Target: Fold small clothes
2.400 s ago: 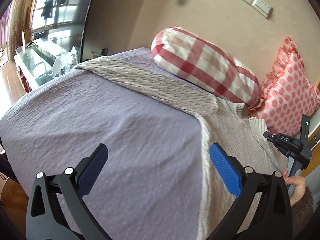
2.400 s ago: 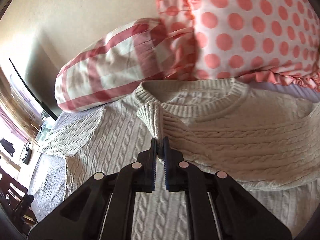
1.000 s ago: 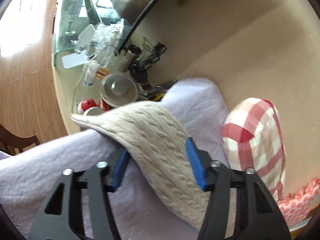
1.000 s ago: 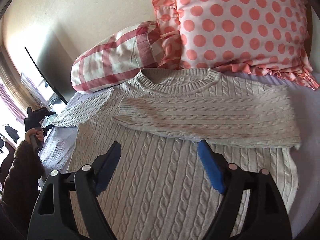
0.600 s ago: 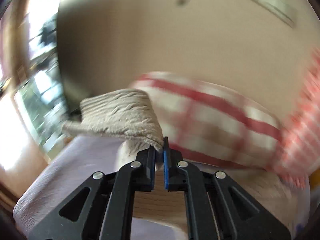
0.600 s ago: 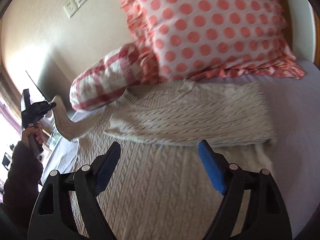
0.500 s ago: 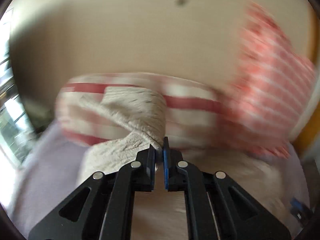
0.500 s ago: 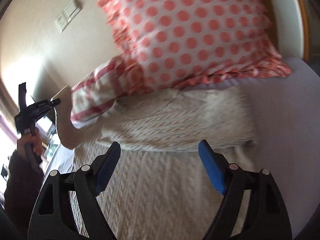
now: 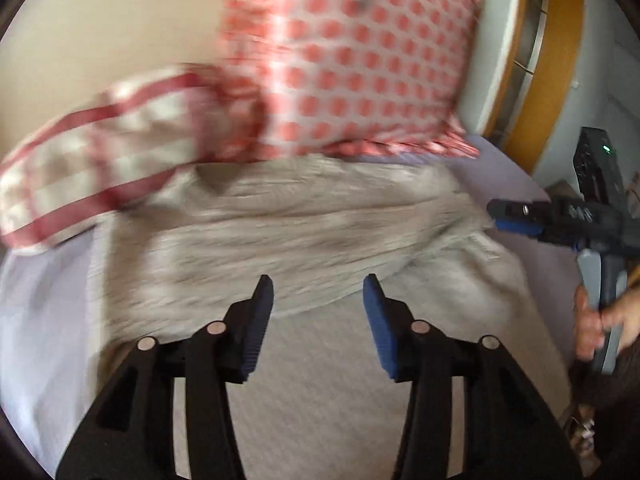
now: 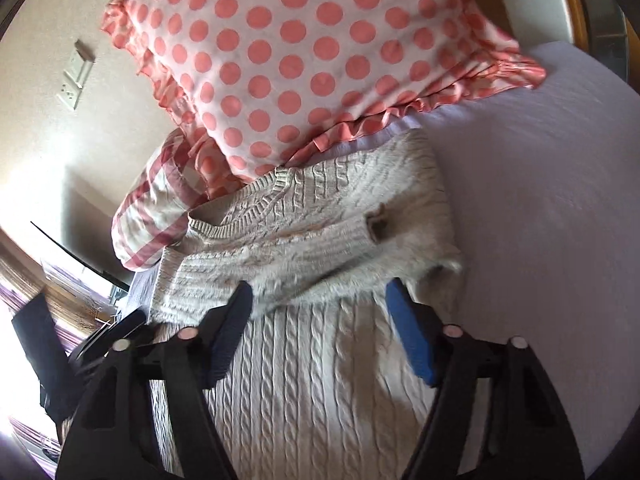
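A cream cable-knit sweater (image 10: 320, 360) lies flat on the lilac bed, its collar toward the pillows. Both sleeves (image 10: 288, 248) lie folded across the chest. In the left wrist view the sweater (image 9: 320, 360) is blurred. My left gripper (image 9: 318, 300) is open and empty just above the sweater's body, below the folded sleeves (image 9: 288, 236). My right gripper (image 10: 320, 300) is open and empty over the sweater's middle. The right gripper also shows at the right edge of the left wrist view (image 9: 520, 220), held by a hand.
A pink polka-dot pillow (image 10: 320, 52) and a red-checked pillow (image 10: 156, 208) lie against the wall behind the collar. Lilac bedsheet (image 10: 540, 200) lies to the right of the sweater. A wooden headboard frame (image 9: 560, 60) stands at the far right.
My left gripper carried the left sleeve across the sweater's chest, then opened and let it go. My right gripper stayed open and swung a little to the right.
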{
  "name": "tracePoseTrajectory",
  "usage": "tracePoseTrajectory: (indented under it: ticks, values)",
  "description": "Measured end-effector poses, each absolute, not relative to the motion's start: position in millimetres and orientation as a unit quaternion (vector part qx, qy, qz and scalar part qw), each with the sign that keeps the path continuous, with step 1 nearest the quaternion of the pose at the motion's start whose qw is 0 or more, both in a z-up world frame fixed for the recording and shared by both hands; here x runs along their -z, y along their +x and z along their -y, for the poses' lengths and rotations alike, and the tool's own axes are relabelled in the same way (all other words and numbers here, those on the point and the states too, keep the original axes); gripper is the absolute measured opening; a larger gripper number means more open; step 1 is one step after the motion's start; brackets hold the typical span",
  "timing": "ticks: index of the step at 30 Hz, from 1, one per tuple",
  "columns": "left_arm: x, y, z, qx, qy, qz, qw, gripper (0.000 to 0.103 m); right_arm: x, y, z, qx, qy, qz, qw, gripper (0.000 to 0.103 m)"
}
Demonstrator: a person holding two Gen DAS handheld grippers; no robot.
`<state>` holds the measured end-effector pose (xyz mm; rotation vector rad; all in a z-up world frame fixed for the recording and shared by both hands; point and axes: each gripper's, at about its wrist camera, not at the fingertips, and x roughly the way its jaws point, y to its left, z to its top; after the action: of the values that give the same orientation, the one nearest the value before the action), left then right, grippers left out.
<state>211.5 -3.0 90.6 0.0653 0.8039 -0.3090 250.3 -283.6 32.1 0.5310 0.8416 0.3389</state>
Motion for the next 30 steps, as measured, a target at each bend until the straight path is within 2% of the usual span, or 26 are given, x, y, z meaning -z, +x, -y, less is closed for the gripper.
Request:
tracePoseTrajectory:
  ticks: [2, 4, 8, 12, 13, 14, 16, 19, 21, 22, 23, 24, 27, 30]
  values:
    - [-94, 200, -17, 0.132, 0.020, -0.394, 0.909, 0.052, -27, 265, 281, -0.155, 0.258, -0.414, 0.859, 0.058]
    - [-90, 187, -44, 0.109, 0.010, -0.402, 0.909, 0.053, -22, 279, 279, -0.136, 0.255, -0.427, 0.857, 0.054]
    - [-82, 178, -73, 0.089, -0.002, -0.413, 0.906, 0.057, -24, 289, 285, -0.096, 0.242, -0.403, 0.877, 0.054]
    - [-75, 175, -83, 0.085, -0.008, -0.417, 0.905, 0.060, -12, 310, 283, -0.105, 0.253, -0.435, 0.858, 0.051]
    - [-74, 174, -83, 0.087, -0.009, -0.417, 0.905, 0.060, -8, 316, 282, -0.109, 0.256, -0.442, 0.853, 0.028]
    - [-73, 175, -82, 0.090, -0.011, -0.418, 0.904, 0.060, -6, 320, 280, -0.112, 0.254, -0.444, 0.852, 0.010]
    - [-71, 176, -80, 0.096, -0.011, -0.417, 0.904, 0.062, -15, 320, 275, -0.107, 0.228, -0.425, 0.869, 0.009]
    - [-69, 178, -77, 0.101, -0.008, -0.413, 0.905, 0.063, -48, 313, 264, -0.106, 0.190, -0.355, 0.909, 0.009]
    - [-66, 181, -76, 0.102, -0.013, -0.417, 0.903, 0.063, -57, 320, 261, -0.079, 0.168, -0.345, 0.920, 0.017]
    - [-65, 181, -77, 0.102, -0.016, -0.418, 0.903, 0.063, -57, 325, 263, -0.070, 0.164, -0.356, 0.917, 0.037]
    - [-64, 180, -78, 0.103, -0.017, -0.418, 0.903, 0.063, -55, 328, 268, -0.066, 0.171, -0.370, 0.911, 0.064]
    - [-64, 180, -80, 0.102, -0.016, -0.417, 0.903, 0.063, -53, 327, 274, -0.068, 0.181, -0.371, 0.908, 0.073]
    - [-63, 179, -86, 0.094, -0.017, -0.416, 0.904, 0.064, -45, 320, 287, -0.079, 0.193, -0.371, 0.905, 0.074]
    - [-61, 180, -92, 0.088, -0.025, -0.419, 0.903, 0.065, -32, 316, 291, -0.097, 0.211, -0.393, 0.890, 0.060]
